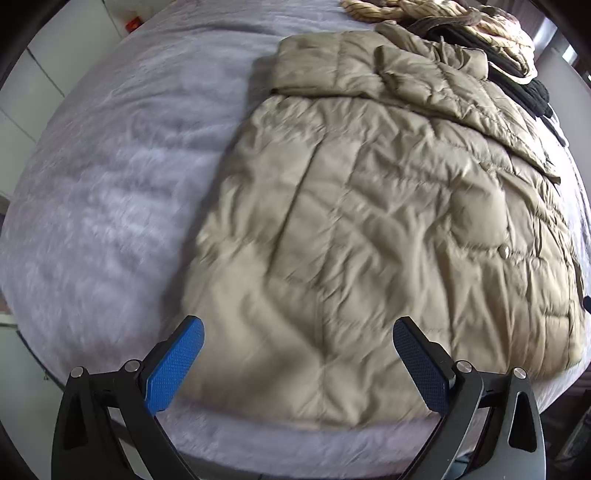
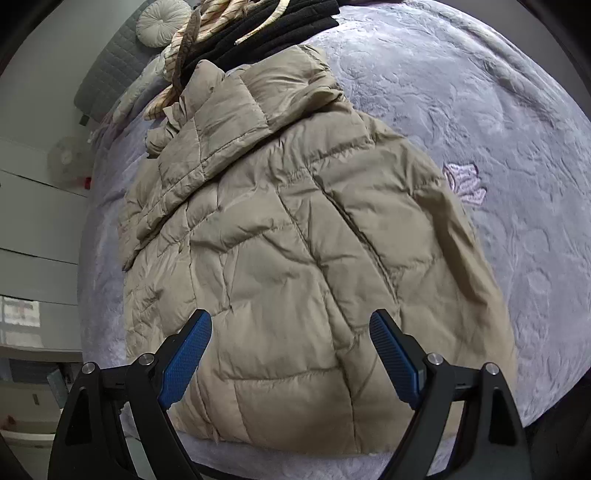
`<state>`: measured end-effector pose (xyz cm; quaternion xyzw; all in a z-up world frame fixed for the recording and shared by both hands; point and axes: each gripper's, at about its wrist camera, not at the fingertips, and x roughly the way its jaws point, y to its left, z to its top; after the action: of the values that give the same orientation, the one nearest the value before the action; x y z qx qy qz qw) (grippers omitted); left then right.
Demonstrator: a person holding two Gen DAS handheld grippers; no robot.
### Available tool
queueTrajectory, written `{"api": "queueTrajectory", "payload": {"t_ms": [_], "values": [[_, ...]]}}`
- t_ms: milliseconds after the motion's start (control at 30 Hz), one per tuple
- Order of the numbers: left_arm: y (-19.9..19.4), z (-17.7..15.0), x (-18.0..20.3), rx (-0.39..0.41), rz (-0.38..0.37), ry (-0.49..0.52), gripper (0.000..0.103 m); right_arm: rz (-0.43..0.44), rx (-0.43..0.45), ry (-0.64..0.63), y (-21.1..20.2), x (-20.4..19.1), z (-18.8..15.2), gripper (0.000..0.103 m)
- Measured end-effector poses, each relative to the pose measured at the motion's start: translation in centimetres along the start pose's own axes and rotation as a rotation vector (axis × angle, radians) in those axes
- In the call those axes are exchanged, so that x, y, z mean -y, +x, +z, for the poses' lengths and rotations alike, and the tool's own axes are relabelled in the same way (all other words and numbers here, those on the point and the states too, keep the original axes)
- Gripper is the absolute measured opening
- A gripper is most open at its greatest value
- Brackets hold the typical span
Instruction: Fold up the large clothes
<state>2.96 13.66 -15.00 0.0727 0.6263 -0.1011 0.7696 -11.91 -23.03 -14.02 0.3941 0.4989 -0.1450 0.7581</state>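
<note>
A large beige quilted puffer jacket lies flat on a lavender bedspread, its sleeves folded across the upper part. It also shows in the right wrist view. My left gripper is open and empty, hovering over the jacket's near hem. My right gripper is open and empty, above the jacket's lower part near the bed's front edge.
A pile of black and cream striped clothes lies beyond the jacket; it also shows in the right wrist view. A round white cushion and grey headboard sit at the far left. The bedspread stretches to the right.
</note>
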Motion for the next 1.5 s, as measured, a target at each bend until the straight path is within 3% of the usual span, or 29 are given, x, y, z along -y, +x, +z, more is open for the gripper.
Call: {"api": "queueTrajectory", "payload": {"t_ms": [533, 733, 1300, 1500], "values": [[-2.6, -4.0, -2.9, -0.019, -0.039, -0.010, 0.102, -0.022, -0.043, 0.136, -2.5, 1.1, -6.6, 0.090], [-2.8, -4.9, -2.9, -0.022, -0.021, -0.020, 0.102, 0.008, -0.089, 0.232, -2.2, 3.1, -7.3, 0.090], [-1.2, -6.2, -2.6, -0.063, 0.001, -0.052, 0.102, 0.032, -0.123, 0.285, -1.8, 6.2, -7.2, 0.090], [0.6, -6.2, -5.1, -0.045, -0.109, -0.130, 0.102, 0.032, -0.116, 0.354, -1.0, 8.0, -7.5, 0.090]]}}
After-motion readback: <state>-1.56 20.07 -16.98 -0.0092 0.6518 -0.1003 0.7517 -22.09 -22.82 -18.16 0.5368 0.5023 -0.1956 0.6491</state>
